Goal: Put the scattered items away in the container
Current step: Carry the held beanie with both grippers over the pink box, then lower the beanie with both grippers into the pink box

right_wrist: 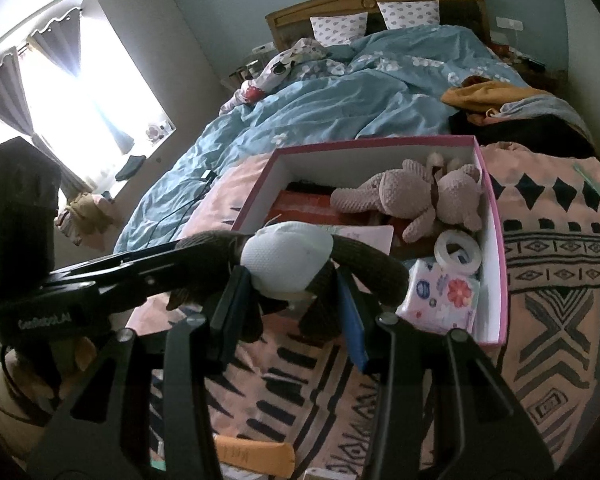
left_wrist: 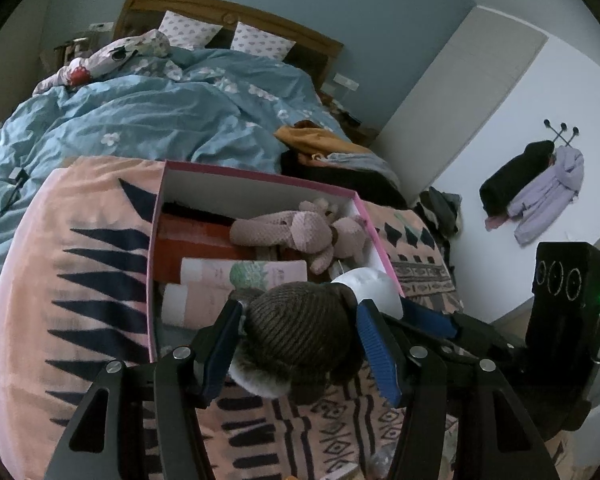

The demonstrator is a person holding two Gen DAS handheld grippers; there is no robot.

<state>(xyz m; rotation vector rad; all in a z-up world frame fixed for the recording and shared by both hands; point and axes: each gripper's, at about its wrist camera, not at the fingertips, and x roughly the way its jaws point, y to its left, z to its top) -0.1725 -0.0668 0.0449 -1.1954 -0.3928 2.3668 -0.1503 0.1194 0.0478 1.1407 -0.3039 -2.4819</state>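
A brown knitted plush toy (left_wrist: 300, 336) with a white padded part (right_wrist: 288, 264) hangs over the near end of the box, held from both sides. My left gripper (left_wrist: 300, 312) is shut on its brown rounded end. My right gripper (right_wrist: 290, 280) is shut on the white part, and its blue fingers (left_wrist: 428, 320) show at the right of the left wrist view. The pink-rimmed box (left_wrist: 260, 172) (right_wrist: 380, 156) lies on the bed with a pink plush animal (left_wrist: 300, 228) (right_wrist: 412, 196), pink tubes (left_wrist: 220, 272), a tape roll (right_wrist: 458, 254) and a tissue pack (right_wrist: 440, 300) inside.
The box rests on a pink blanket with black patterns (left_wrist: 80, 280) (right_wrist: 560, 280). Behind it lie a rumpled blue duvet (left_wrist: 120, 120) and a pile of clothes (right_wrist: 492, 96). An orange flat item (right_wrist: 252, 456) lies near the bottom edge. Coats hang on the wall (left_wrist: 540, 196).
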